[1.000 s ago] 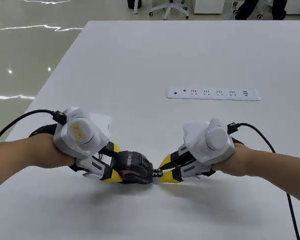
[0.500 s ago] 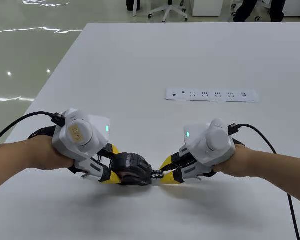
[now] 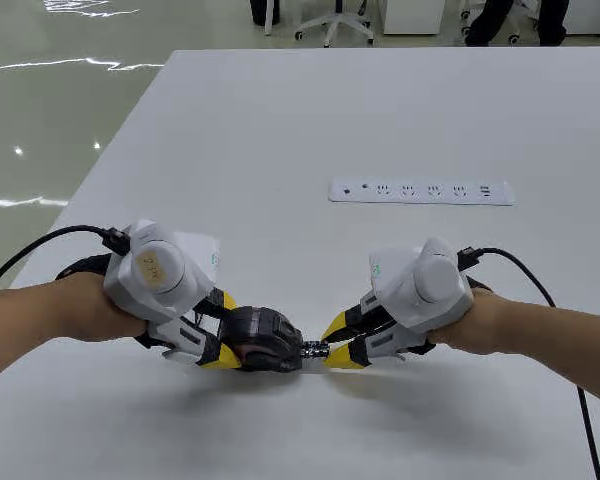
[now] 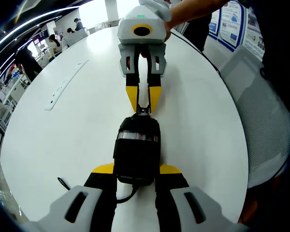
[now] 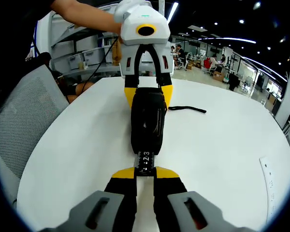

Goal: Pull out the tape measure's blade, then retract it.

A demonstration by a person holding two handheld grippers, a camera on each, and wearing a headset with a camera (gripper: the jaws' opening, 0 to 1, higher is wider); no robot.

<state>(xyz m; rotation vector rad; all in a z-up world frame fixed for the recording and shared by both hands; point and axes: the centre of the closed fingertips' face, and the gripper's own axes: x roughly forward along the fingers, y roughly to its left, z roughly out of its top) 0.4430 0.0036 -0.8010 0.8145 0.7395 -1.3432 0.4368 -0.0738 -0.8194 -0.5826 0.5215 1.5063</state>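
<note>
Left gripper (image 3: 227, 330): clamped round the black rubber-cased tape measure (image 3: 267, 338).
Right gripper (image 3: 330, 346): pinched on the short numbered blade tip (image 5: 145, 159).
Technique: straight, level pull judged best, case pinned.

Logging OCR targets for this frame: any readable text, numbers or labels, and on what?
"2 3" on the tape measure's blade, at the right gripper tips.
Yellow sticker on the left gripper: too blurred to read.
Wall posters in the left gripper view: too small to read.
</note>
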